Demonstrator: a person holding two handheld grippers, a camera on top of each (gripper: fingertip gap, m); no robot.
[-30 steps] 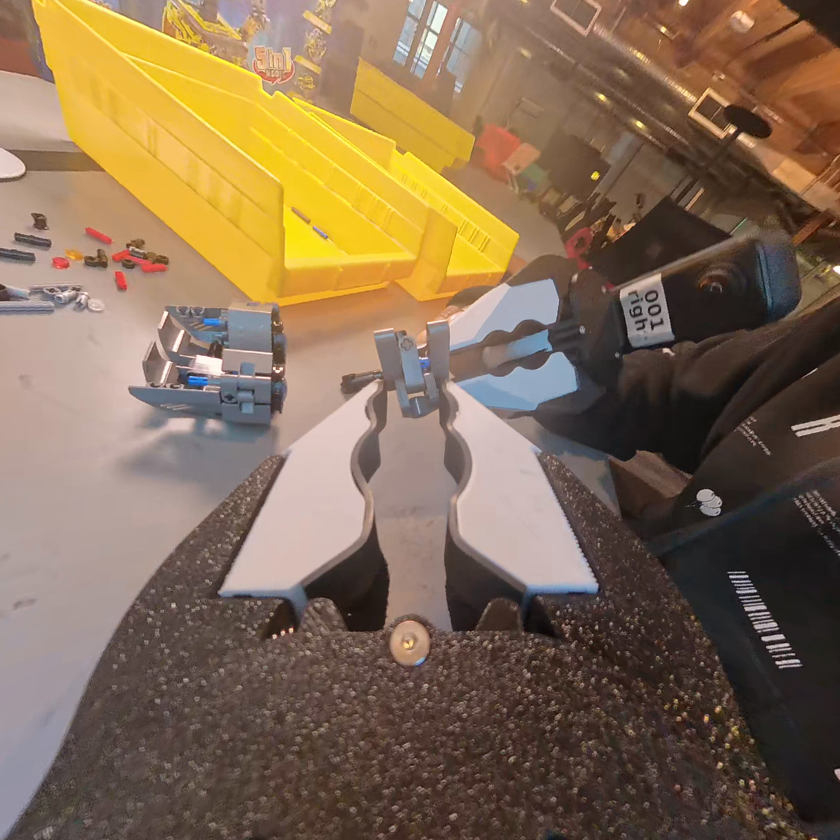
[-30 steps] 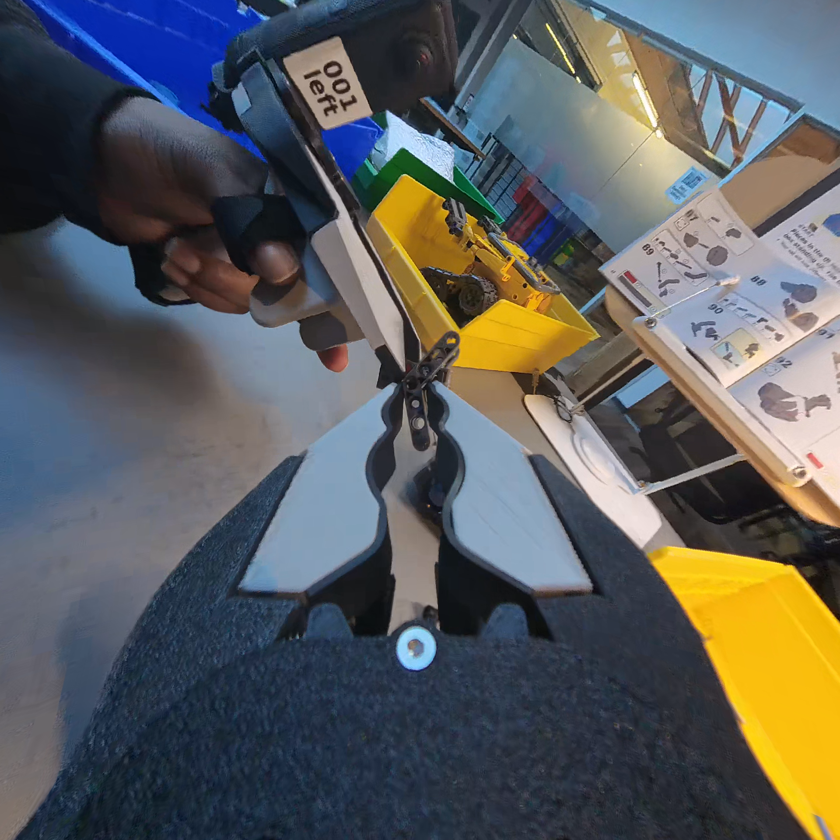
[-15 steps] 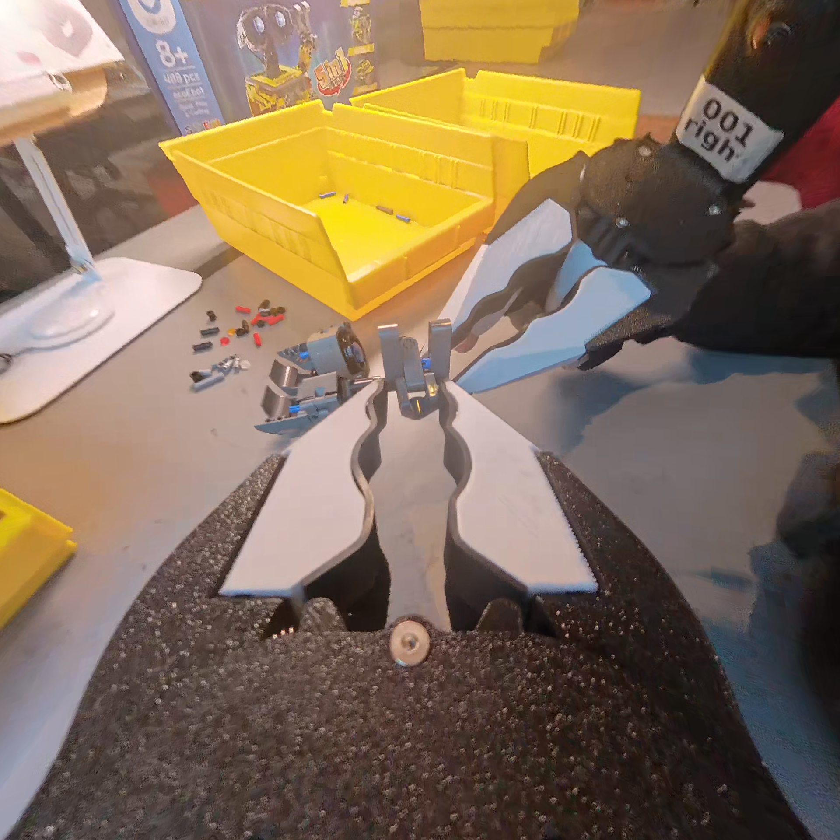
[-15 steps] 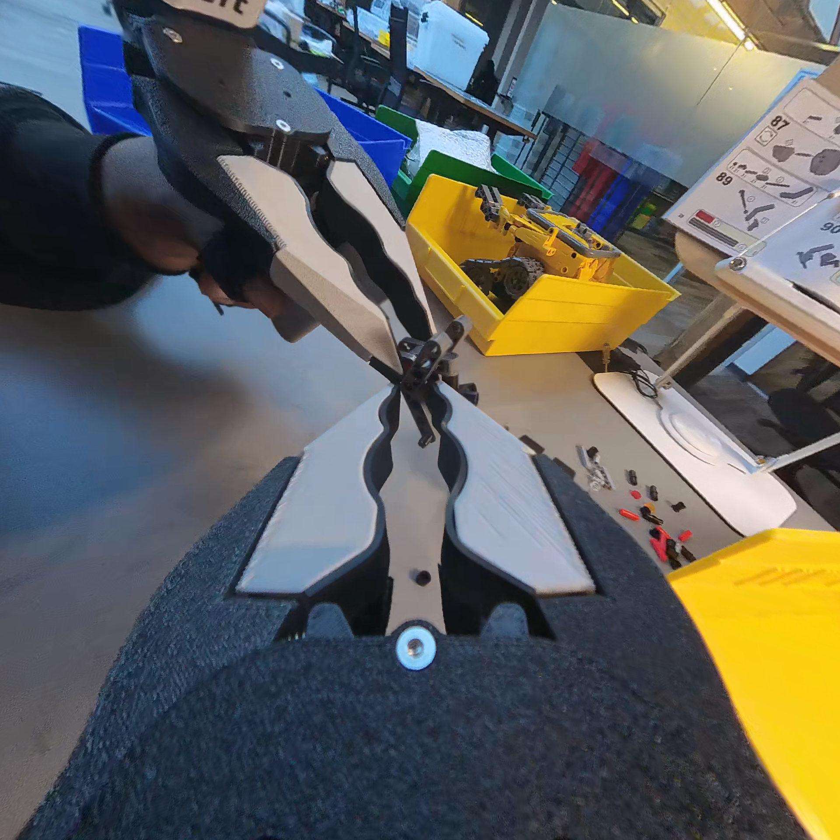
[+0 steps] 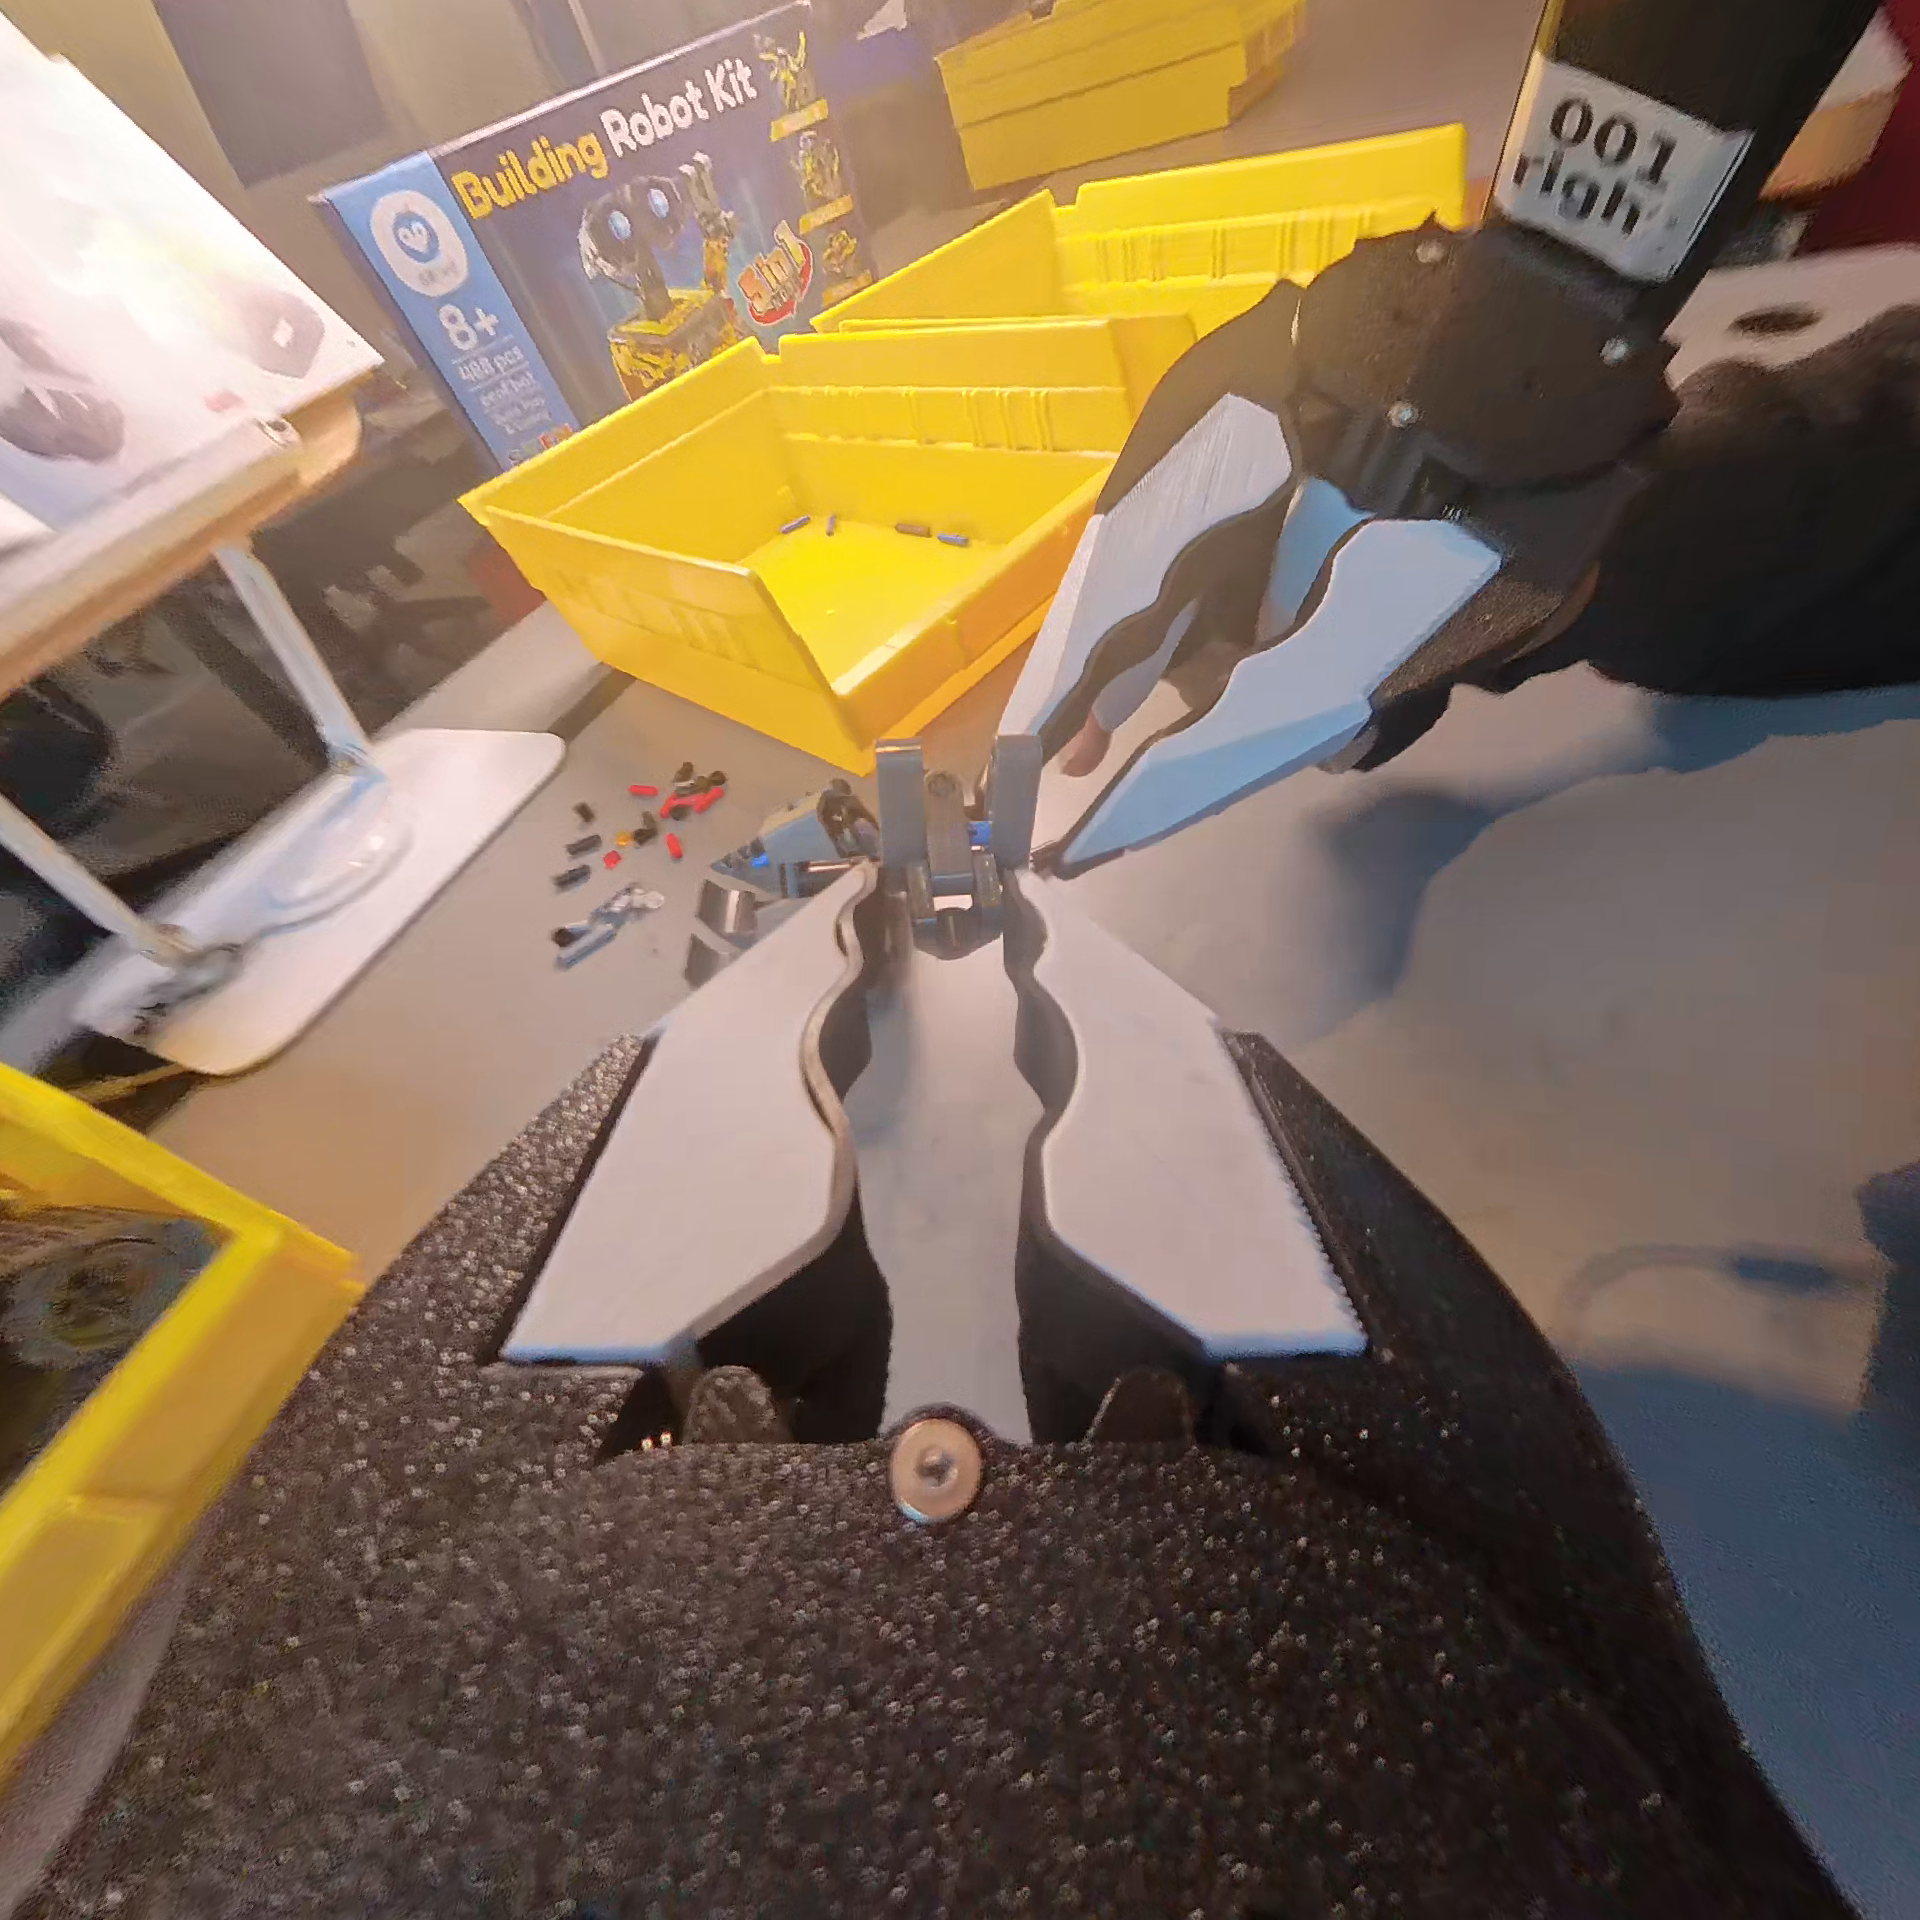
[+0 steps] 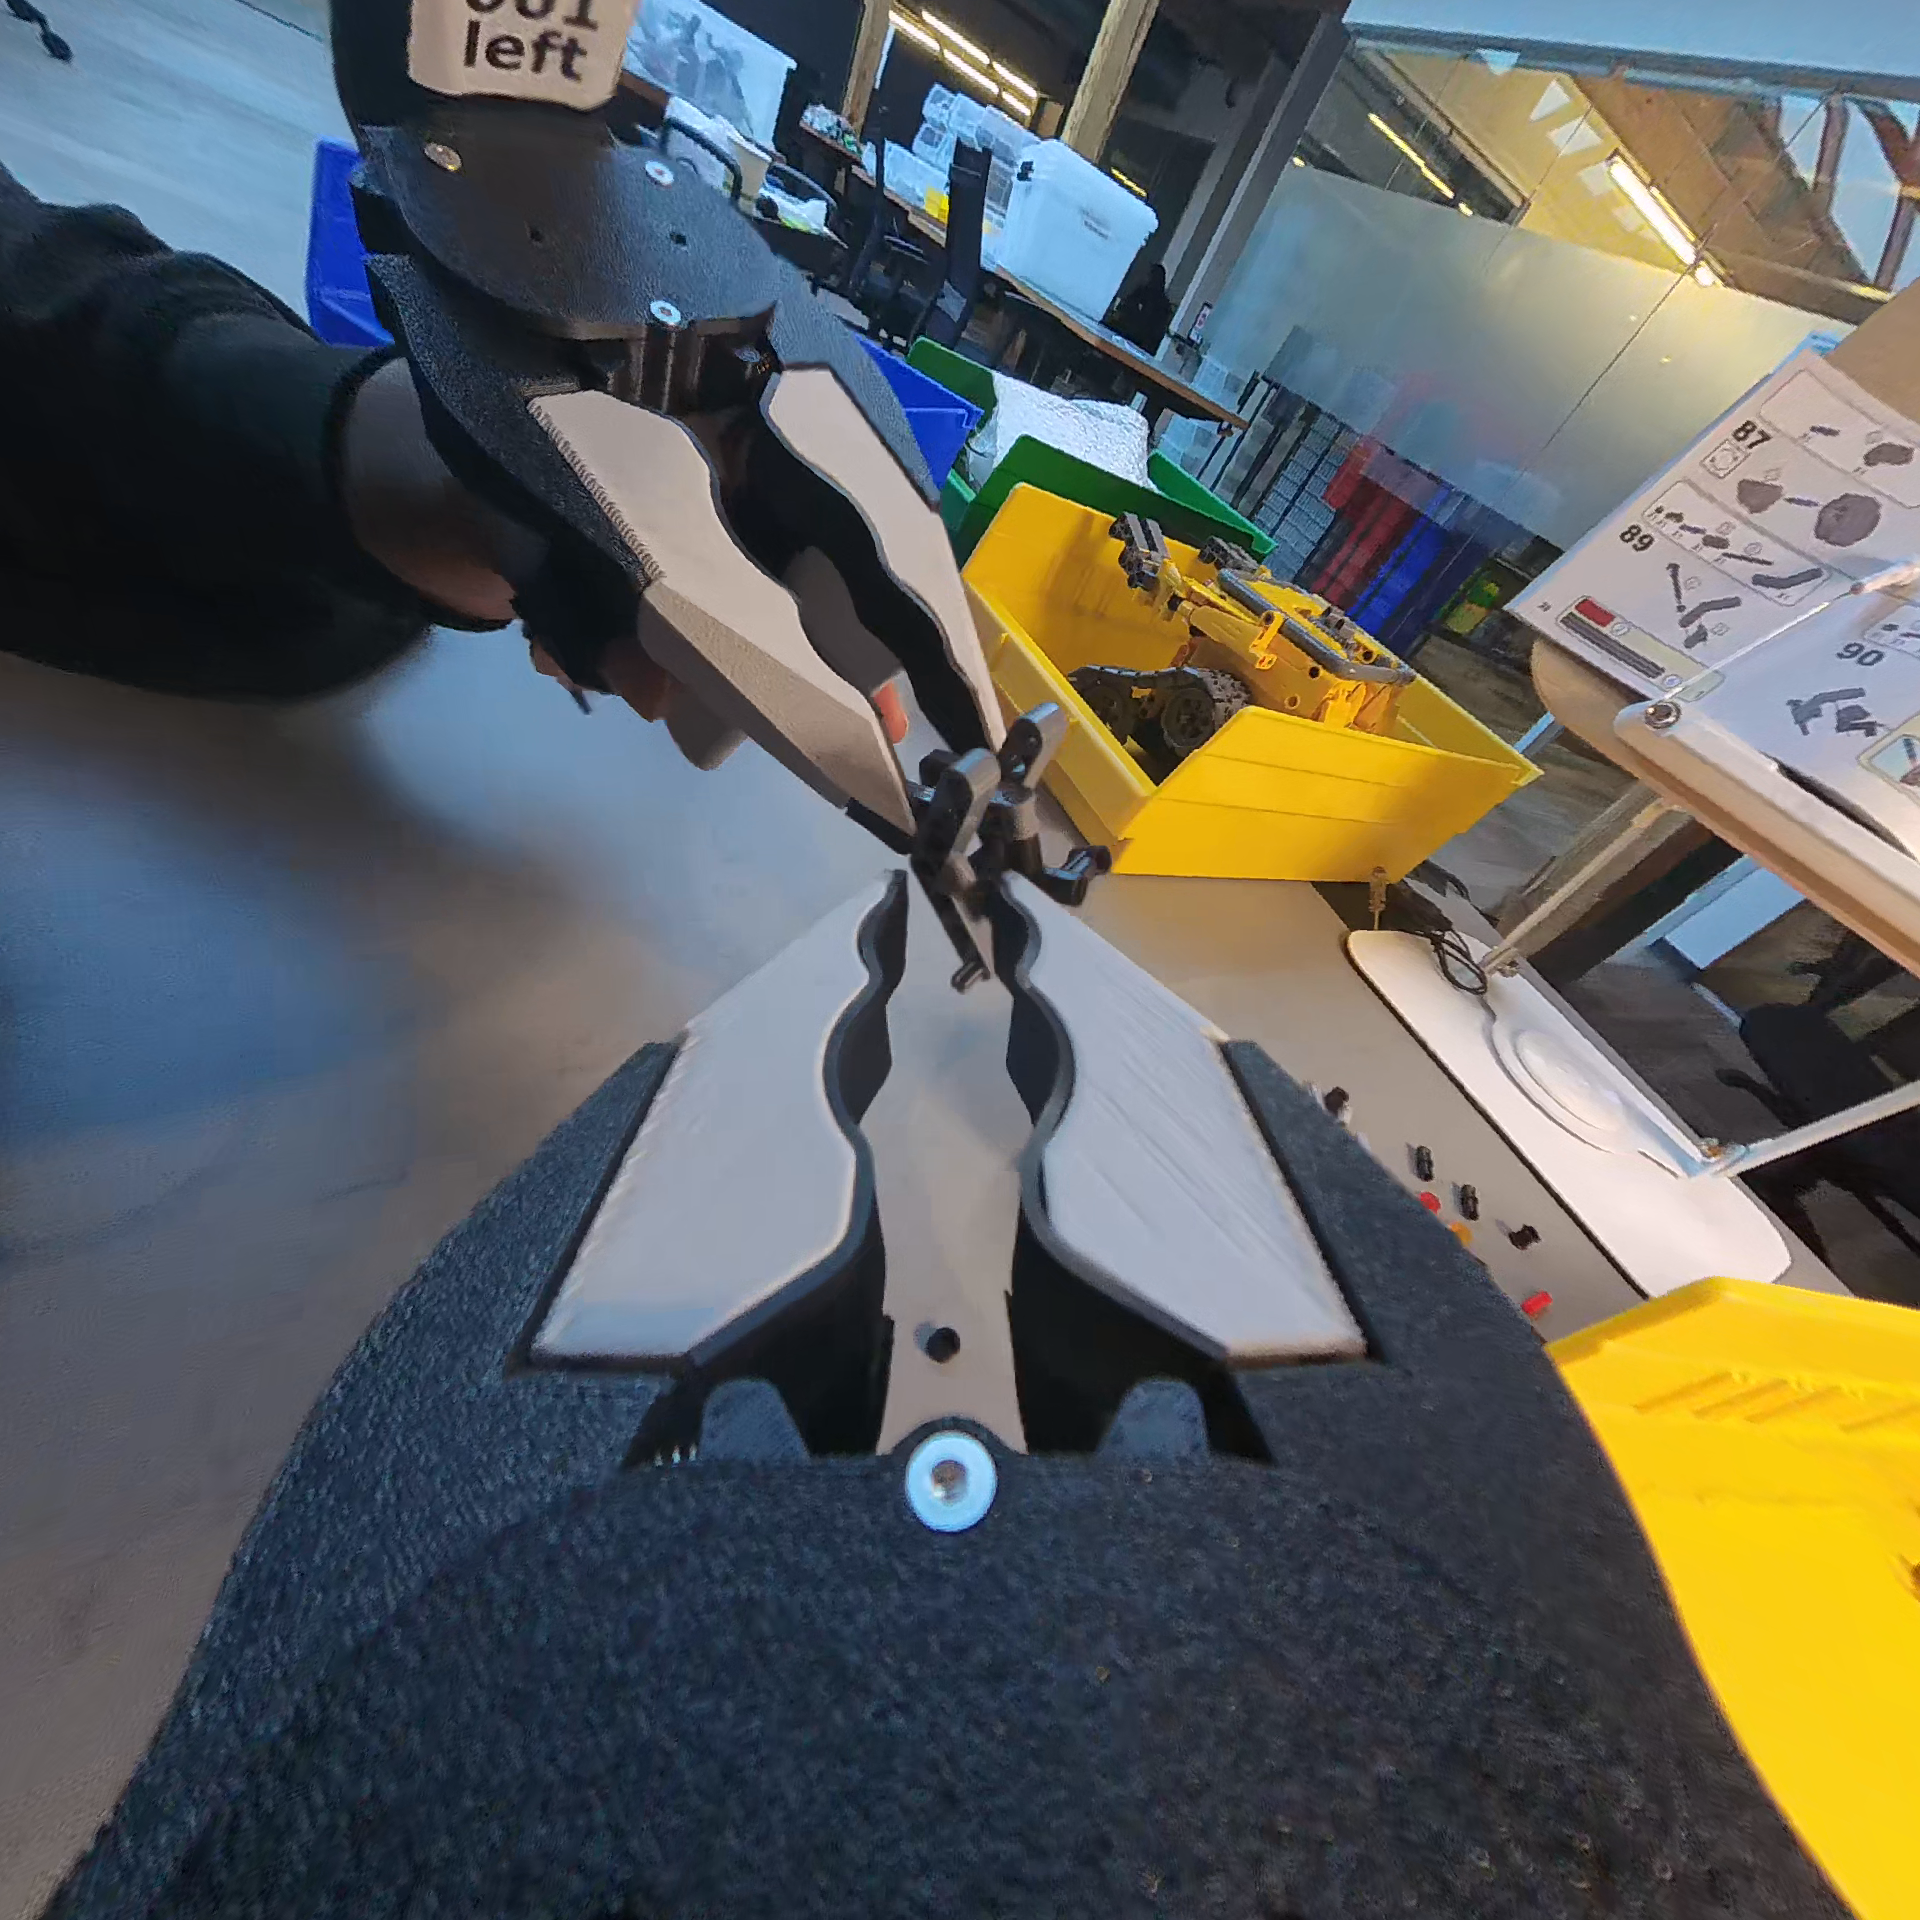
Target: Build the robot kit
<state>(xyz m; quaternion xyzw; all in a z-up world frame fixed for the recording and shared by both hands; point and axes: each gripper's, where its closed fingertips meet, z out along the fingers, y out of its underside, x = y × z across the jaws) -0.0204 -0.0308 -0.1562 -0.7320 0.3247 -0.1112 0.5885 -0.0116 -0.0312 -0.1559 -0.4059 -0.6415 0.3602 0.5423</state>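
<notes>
My left gripper point(image 5: 940, 894) is shut on a small grey brick assembly point(image 5: 951, 831) with two upright grey posts and blue pins, held above the grey table point(image 5: 1455, 1039). My right gripper point(image 6: 956, 894) is shut on a thin black beam point(image 6: 961, 935) that meets the same assembly point(image 6: 987, 800). The two grippers are tip to tip. The right gripper point(image 5: 1034, 805) comes in from the upper right in the left wrist view. The left gripper point(image 6: 951, 779) comes in from the upper left in the right wrist view. A gloved hand point(image 6: 582, 634) holds it.
Yellow bins point(image 5: 831, 540) and a blue kit box point(image 5: 623, 249) stand behind. Loose small parts point(image 5: 655, 810) and a grey sub-assembly point(image 5: 769, 873) lie on the table. A yellow bin point(image 6: 1299, 800) holds a yellow tracked model point(image 6: 1247, 644). An instruction booklet point(image 6: 1766, 540) sits on a white-based stand point(image 6: 1558, 1101). Left and right tips are no more than a few centimetres apart.
Both grippers have swung round while staying tip to tip on the pieces. The left view has turned left, bringing the kit box and stand into sight. The right gripper now comes in from higher up.
</notes>
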